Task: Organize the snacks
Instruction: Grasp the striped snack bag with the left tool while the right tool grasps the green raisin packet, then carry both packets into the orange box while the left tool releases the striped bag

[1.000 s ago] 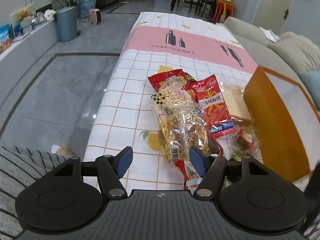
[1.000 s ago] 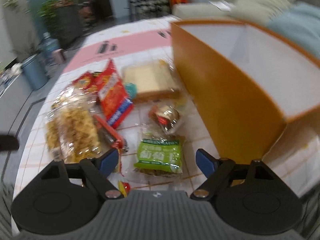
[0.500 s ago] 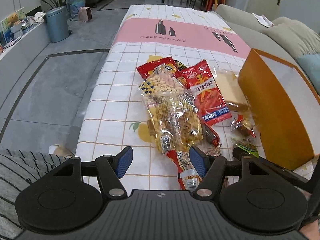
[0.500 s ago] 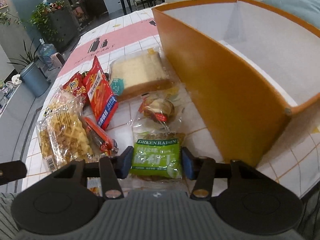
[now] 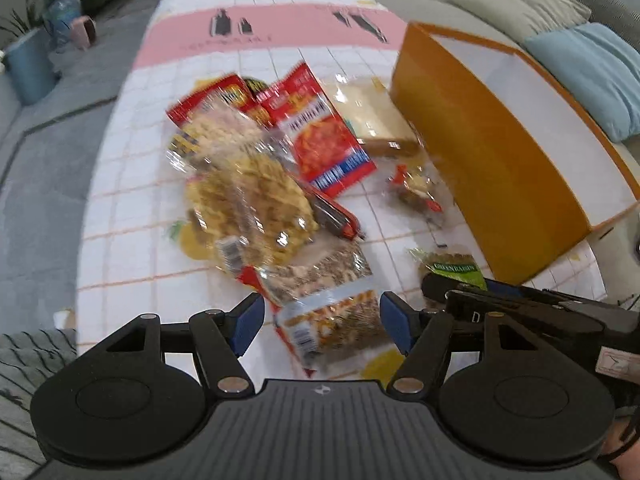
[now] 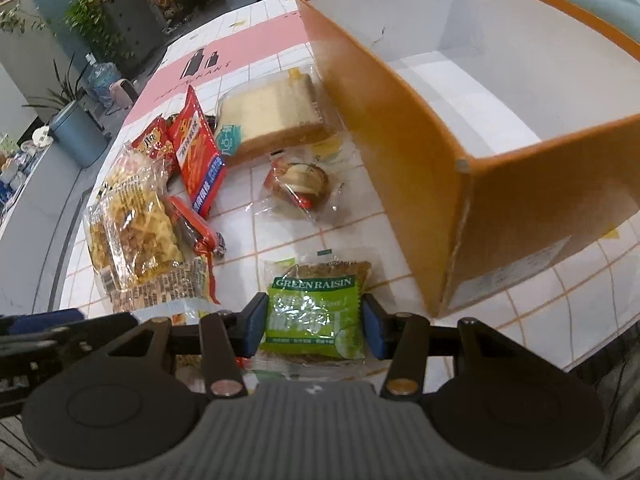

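My right gripper (image 6: 314, 322) is shut on a green raisin cake packet (image 6: 316, 304), its blue pads pressing both sides near the table's front edge. Beside it on the right stands an orange box (image 6: 420, 160) with a bare white inside. My left gripper (image 5: 320, 326) hangs open over a clear packet of seeds and nuts (image 5: 324, 300), which lies between and below its pads. In the left wrist view the green packet (image 5: 452, 268) and the orange box (image 5: 480, 152) sit to the right.
On the checked tablecloth (image 6: 288, 240) lie a wrapped bread slice (image 6: 272, 120), a red chip bag (image 6: 198, 152), a clear bag of yellow crisps (image 6: 136, 224), a red sausage (image 6: 192, 228) and a small round cake (image 6: 300, 182). A sofa (image 5: 520, 4) runs behind the box.
The right jaws have closed from wide open onto the green packet. The left gripper has moved forward and down over the seed packet and rolled, staying open.
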